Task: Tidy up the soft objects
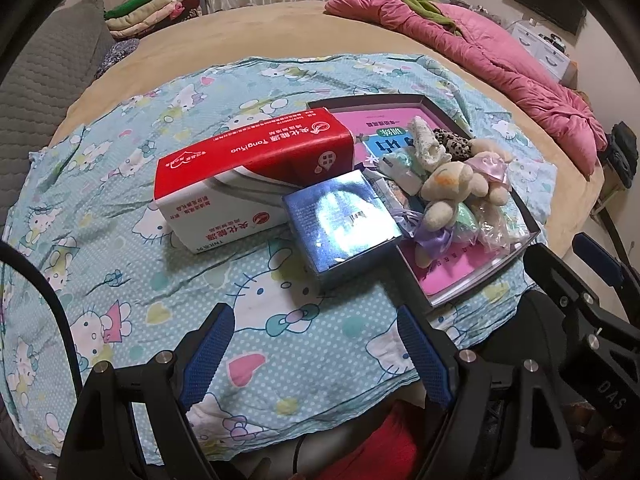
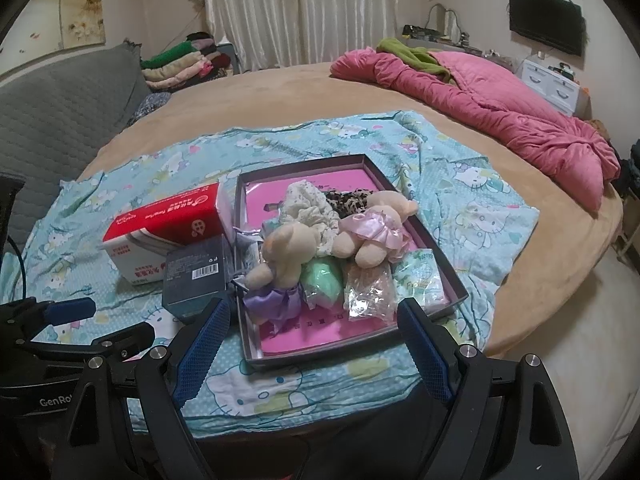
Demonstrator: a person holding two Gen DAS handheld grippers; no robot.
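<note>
Both grippers spread wide and empty, left gripper over the cartoon sheet, right gripper near the tray of plush toys, barcode on blue box only in right view, its shiny top only in left.

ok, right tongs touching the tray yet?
Apart. The right wrist view shows the open right tongs hovering nearer the camera than the tray, with nothing between the pads; the blue fingertips meet nothing.

Both the left gripper and the right gripper are built black, with blue bumpy pads and silver screws. White letters, perhaps "GenRo", are printed.
</note>
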